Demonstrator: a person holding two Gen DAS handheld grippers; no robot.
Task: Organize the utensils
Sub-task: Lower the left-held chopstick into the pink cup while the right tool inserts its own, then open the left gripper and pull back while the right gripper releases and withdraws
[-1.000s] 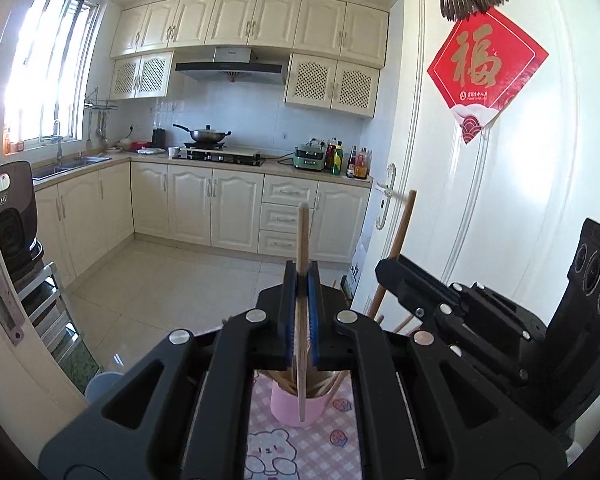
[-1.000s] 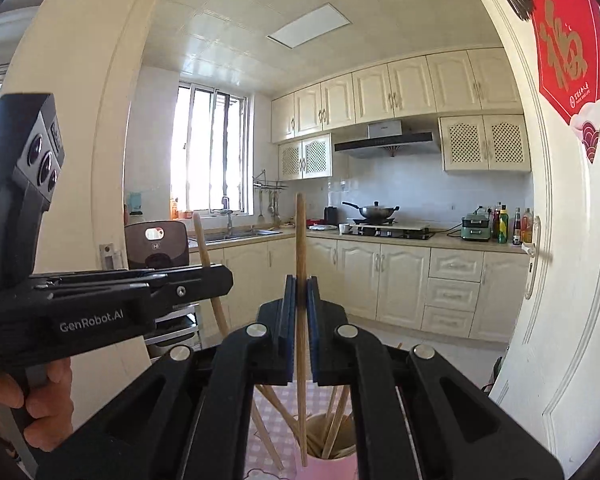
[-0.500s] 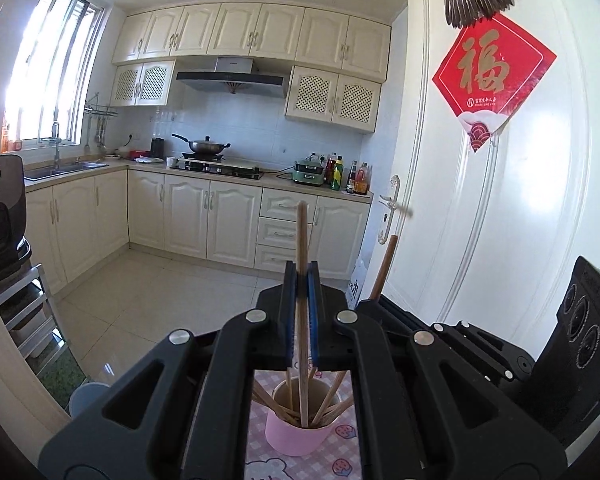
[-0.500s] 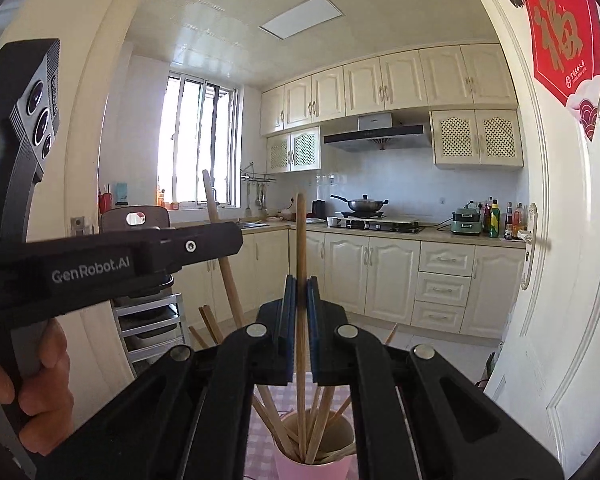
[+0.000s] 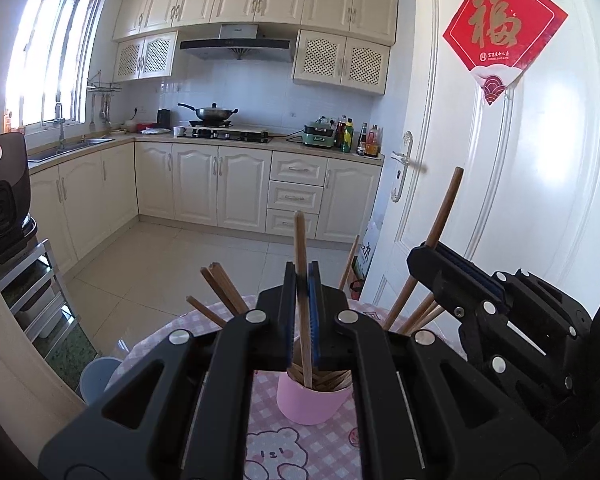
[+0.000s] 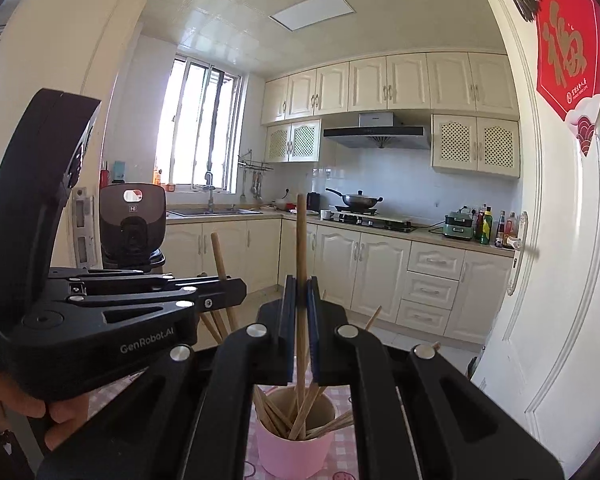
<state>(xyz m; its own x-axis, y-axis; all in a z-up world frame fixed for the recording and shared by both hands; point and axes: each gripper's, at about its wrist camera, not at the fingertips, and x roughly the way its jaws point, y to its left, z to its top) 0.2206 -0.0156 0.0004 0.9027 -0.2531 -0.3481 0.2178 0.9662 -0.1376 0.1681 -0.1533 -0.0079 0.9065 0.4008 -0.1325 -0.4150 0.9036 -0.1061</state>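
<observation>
**Both tongs clamped on chopsticks above the pink cup**

Left tongs [image 5: 302,280] are closed tight on a single wooden chopstick [image 5: 301,292], which stands nearly upright between the blue pads; its top sticks out above the pads and its lower end reaches down into the pink cup [image 5: 311,402]. Right tongs [image 6: 300,288] are likewise pinched shut on their own chopstick [image 6: 301,264], upright, with its lower part running down into the same cup directly below.

The pink cup stands on a surface [image 5: 268,440] covered in a pink checked cloth with a bear print. Several more chopsticks [image 6: 296,416] lean inside the cup, fanning out over its rim to both sides.

In the left wrist view, the right tongs appear to the right of the cup, their chopstick tilted. In the right wrist view, the left tongs sit to the left of the cup, with part of a hand [image 6: 24,412] gripping the handle at the frame edge.

The black tong bodies cover most of the cup's near rim in the left wrist view, and whether either held chopstick's tip touches the cup's bottom cannot be told. The cloth's edges are cut off.
</observation>
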